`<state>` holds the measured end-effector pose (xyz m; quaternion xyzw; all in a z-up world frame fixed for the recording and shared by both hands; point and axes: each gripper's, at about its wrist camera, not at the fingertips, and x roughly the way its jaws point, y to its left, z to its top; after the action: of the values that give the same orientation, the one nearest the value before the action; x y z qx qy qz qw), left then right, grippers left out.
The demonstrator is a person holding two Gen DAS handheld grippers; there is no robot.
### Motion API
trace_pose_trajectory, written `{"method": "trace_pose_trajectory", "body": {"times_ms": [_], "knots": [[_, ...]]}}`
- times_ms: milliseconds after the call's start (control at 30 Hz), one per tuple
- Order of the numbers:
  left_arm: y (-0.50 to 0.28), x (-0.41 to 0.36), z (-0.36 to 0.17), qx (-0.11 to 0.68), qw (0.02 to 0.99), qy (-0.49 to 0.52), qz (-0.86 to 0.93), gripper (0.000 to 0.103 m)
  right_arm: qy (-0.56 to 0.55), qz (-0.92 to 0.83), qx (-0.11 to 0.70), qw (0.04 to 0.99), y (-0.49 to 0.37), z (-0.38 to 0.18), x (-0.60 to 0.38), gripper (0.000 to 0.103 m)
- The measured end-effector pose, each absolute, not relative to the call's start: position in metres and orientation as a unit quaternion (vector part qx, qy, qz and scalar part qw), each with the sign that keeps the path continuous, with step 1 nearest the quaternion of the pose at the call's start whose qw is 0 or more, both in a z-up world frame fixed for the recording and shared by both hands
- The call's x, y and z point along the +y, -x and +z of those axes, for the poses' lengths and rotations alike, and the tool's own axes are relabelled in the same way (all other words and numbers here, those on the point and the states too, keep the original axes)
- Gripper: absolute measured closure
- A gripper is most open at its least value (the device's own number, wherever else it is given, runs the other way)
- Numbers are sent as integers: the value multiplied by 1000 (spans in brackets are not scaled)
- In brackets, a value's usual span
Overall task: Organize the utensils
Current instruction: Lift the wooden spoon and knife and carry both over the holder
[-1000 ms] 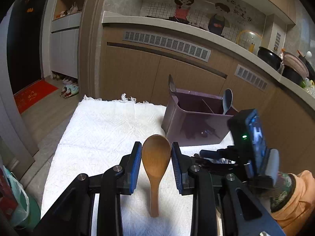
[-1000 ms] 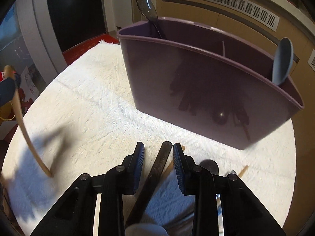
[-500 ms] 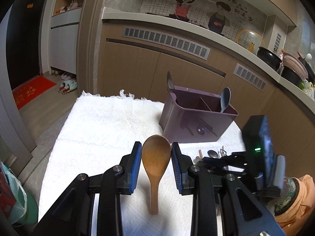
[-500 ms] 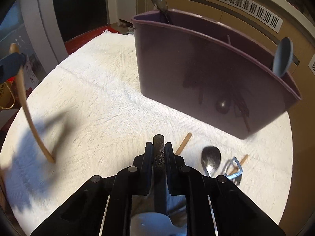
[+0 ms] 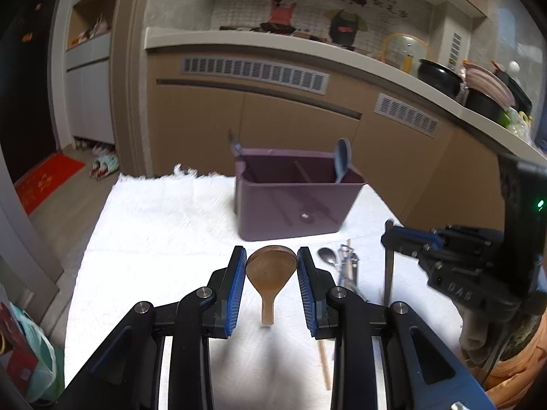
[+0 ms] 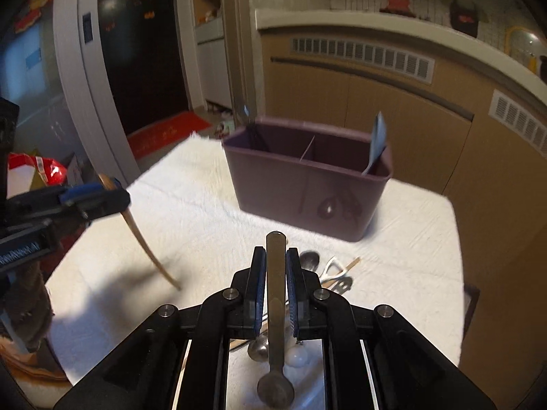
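Note:
A purple divided utensil holder (image 5: 294,201) stands on the white towel (image 5: 164,225), also in the right wrist view (image 6: 307,184), with a grey-blue spoon (image 5: 343,159) and a dark utensil (image 5: 235,147) in it. My left gripper (image 5: 271,266) is shut on a wooden spoon (image 5: 270,273), bowl up, lifted above the towel. My right gripper (image 6: 275,270) is shut on a dark metal utensil (image 6: 276,294) by its handle, raised above the loose pile.
Loose utensils lie on the towel in front of the holder: a metal spoon (image 5: 326,256), a peeler (image 6: 333,270), chopsticks (image 5: 323,362). Kitchen cabinets (image 5: 290,119) stand behind. The towel's left part lies bare.
My right gripper closed on the dark utensil and lifted it off the towel. Both grippers pulled back and up from the holder. The wooden spoon stays gripped.

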<state>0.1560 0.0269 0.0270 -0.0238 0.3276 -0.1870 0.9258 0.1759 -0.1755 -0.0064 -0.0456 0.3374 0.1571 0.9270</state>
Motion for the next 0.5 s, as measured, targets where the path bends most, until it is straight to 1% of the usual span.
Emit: {"method": "trace_pose_trajectory", "body": {"times_ms": [67, 100, 133, 167, 500], "knots": [[-152, 22, 32, 322, 927, 17, -191, 76, 43, 155, 318, 934, -168, 6, -179, 92], [-150, 19, 35, 320, 928, 14, -192, 76, 42, 154, 313, 936, -165, 10, -182, 94], [-148, 17, 37, 318, 928, 11, -194, 76, 40, 152, 307, 939, -162, 14, -184, 99], [-147, 15, 39, 316, 928, 8, -195, 76, 39, 150, 304, 940, -158, 16, -187, 100], [-137, 9, 48, 307, 930, -3, -201, 76, 29, 144, 296, 944, -143, 17, -203, 100]]}}
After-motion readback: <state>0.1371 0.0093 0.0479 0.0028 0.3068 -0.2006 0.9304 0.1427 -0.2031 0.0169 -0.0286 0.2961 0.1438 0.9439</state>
